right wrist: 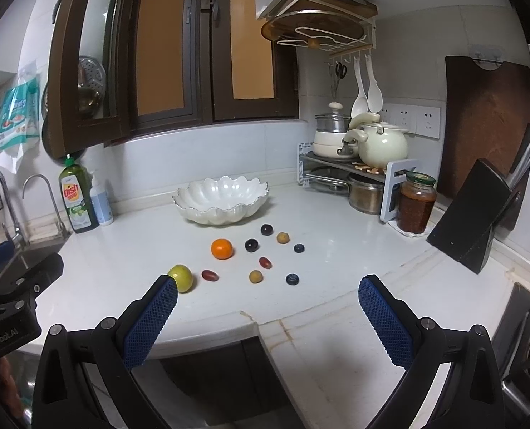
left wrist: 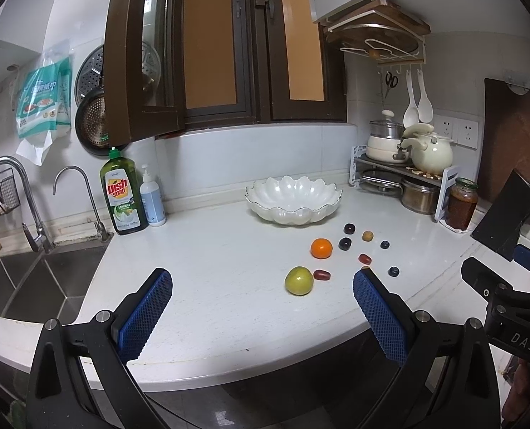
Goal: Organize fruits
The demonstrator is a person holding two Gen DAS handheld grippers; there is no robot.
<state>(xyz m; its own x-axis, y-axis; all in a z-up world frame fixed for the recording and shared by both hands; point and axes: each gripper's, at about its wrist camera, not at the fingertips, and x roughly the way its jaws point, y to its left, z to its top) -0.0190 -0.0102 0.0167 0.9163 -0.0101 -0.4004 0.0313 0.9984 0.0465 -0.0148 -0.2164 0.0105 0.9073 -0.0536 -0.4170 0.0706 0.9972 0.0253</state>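
Right wrist view: ten fruits are counted on the counter [right wrist: 336, 236] before one empty white bowl [right wrist: 221, 198]: one orange [right wrist: 221, 248], one green fruit [right wrist: 181, 277], eight small ones. Both grippers [right wrist: 268, 291] [left wrist: 262, 284] are held open, empty.

My right gripper [right wrist: 268, 291] hangs wide apart and empty above the near edge of the white surface [right wrist: 336, 250]. Ahead I see the scalloped white bowl [right wrist: 221, 198], empty, with loose fruit in front of it: an orange [right wrist: 222, 248], a green fruit [right wrist: 181, 278] beside my left fingertip [right wrist: 165, 291], grapes and blueberries. The left gripper [right wrist: 32, 279] shows at the frame's left edge.
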